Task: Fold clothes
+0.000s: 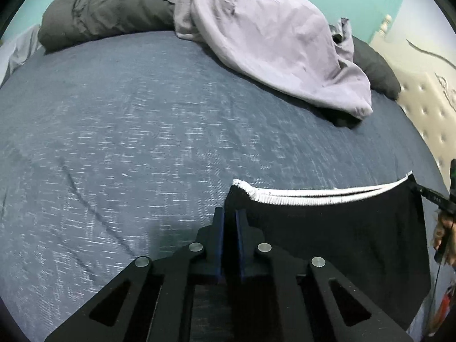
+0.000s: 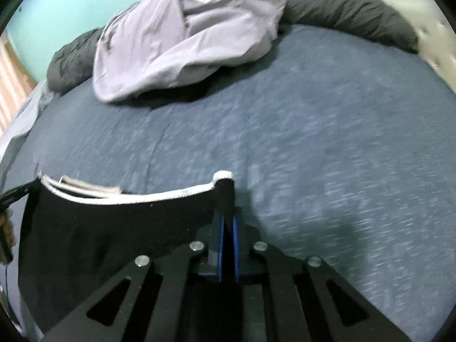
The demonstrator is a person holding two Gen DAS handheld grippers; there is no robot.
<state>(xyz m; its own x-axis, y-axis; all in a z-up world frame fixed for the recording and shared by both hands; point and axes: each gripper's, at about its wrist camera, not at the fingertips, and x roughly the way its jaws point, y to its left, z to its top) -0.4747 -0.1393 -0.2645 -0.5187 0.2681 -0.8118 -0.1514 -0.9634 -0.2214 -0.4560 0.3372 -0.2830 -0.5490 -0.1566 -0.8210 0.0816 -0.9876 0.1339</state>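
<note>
Black garment point(image 1: 336, 228) with white ribbed waistband point(image 1: 313, 198), probably shorts, stretched above the blue bed point(image 1: 128, 131) between two grippers. Left gripper point(image 1: 229, 219) and right gripper point(image 2: 226, 216): jaws nearly closed, each pinching one waistband corner. Risk: the bite is shallow, at the very corner, so uneven pull could slip the elastic free and collapse the cloth into a heap. A lilac sheet point(image 1: 270, 45) and dark grey duvet point(image 1: 105, 8) lie bunched at the far side, well apart; nothing obstructs the open bed between.
</note>
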